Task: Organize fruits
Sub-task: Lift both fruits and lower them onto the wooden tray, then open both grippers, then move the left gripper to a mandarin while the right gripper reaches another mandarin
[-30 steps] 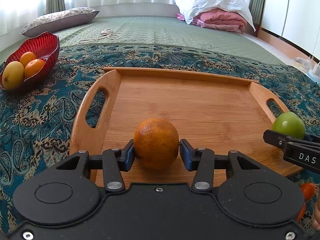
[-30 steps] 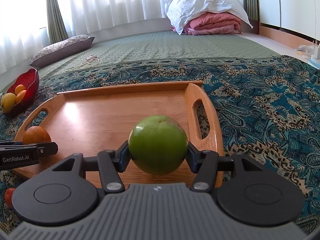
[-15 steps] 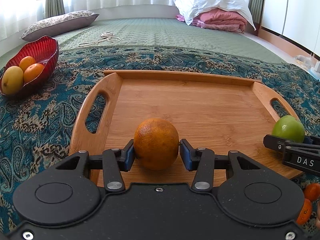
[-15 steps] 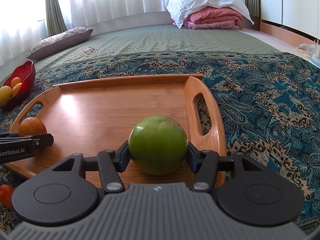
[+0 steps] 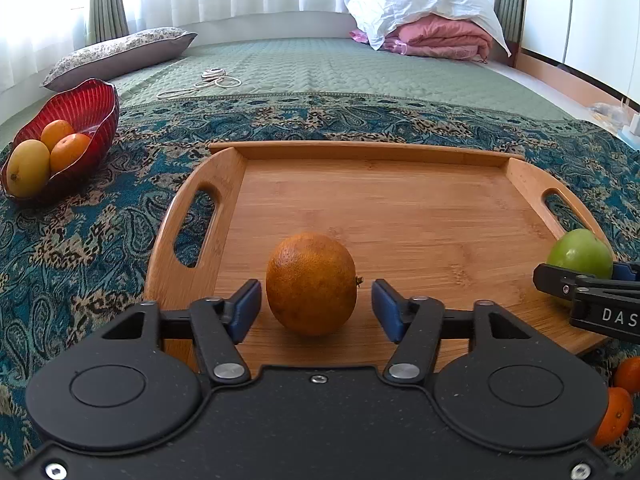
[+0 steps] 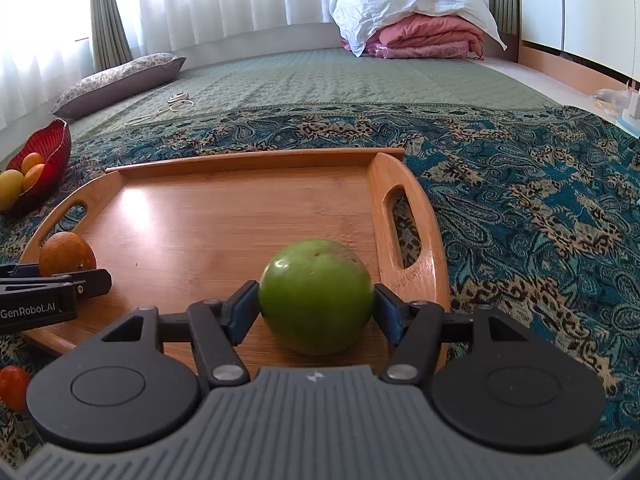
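Observation:
An orange (image 5: 311, 283) rests on the wooden tray (image 5: 400, 208) near its front left. My left gripper (image 5: 316, 306) is open around it, with a gap between each blue pad and the fruit. A green apple (image 6: 316, 306) sits at the tray's (image 6: 224, 216) front right, and my right gripper (image 6: 316, 312) is shut on it. The apple also shows in the left wrist view (image 5: 579, 254), and the orange in the right wrist view (image 6: 67, 254).
A red bowl (image 5: 86, 108) with several fruits stands on the patterned blanket far left. Small orange fruits (image 5: 618, 404) lie off the tray's front right corner, and a red one (image 6: 14, 386) near its front left. A pillow, cord and folded bedding lie far behind.
My left gripper has opened and let go of the orange, which now rests on the tray. Both grippers have come lower and closer to the tray.

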### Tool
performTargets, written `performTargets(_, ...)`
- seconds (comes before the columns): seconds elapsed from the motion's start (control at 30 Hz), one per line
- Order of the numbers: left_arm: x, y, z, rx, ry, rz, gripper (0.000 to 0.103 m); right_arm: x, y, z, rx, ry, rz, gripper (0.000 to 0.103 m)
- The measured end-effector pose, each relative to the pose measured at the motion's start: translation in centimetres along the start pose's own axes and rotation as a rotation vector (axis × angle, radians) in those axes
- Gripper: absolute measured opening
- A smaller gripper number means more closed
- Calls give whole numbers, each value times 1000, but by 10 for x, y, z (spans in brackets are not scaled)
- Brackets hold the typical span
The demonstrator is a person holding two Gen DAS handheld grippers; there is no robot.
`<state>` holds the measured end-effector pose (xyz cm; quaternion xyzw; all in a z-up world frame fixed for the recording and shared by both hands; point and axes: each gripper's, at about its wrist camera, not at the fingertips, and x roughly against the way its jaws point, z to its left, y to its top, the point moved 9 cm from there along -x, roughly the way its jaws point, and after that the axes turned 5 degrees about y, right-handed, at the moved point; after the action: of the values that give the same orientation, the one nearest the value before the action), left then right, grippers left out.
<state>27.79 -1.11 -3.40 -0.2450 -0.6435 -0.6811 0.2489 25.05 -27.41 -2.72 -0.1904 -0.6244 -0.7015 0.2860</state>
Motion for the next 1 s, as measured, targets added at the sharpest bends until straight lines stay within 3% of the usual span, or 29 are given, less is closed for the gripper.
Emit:
performTargets(0.17,4,-3,1,2,-8,1,83,6,-4,-1,-7,21,-1,83)
performTargets(0.37,20,-5,1,-7,-30,-30,94,17,-4,1,10,39,-6,91)
performTargets(0.7,55,-17,-4,-10,-65,-71,97,40,-15,5,17,71,-37,95)
performTargets(1.0,85,-34,-7,-18,-85,-102,99,65,-27,23,116,74,-95,100)
